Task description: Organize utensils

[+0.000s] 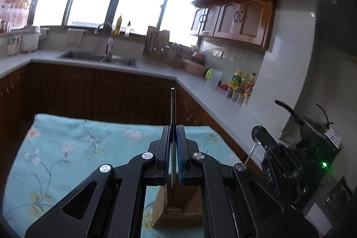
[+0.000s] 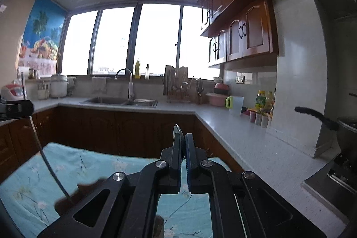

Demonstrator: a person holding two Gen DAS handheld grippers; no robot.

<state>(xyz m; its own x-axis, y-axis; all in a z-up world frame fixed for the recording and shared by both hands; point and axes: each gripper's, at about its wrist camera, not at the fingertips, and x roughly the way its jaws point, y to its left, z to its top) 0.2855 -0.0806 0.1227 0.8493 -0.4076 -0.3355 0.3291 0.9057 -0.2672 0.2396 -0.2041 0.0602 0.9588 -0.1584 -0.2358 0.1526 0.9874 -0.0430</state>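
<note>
The left gripper (image 1: pixel 173 133), black with blue-padded fingers (image 1: pixel 167 148), points forward and slightly downward, its fingers pinched together on a thin flat metal utensil (image 1: pixel 173 108) held edge-on. The right gripper (image 2: pixel 181 139), of the same black build, also tilts a little below level, its fingers (image 2: pixel 177 148) clamped on a shiny metal spoon (image 1: pixel 256 133).

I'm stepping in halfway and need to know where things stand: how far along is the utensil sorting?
Nothing looks stored yet. The left gripper is shut on a thin metal utensil, edge-on and upright, above the wooden block on the flowered cloth. The right gripper is shut on a spoon. Both still have to go into the block; whether it already holds anything is hidden.
</note>
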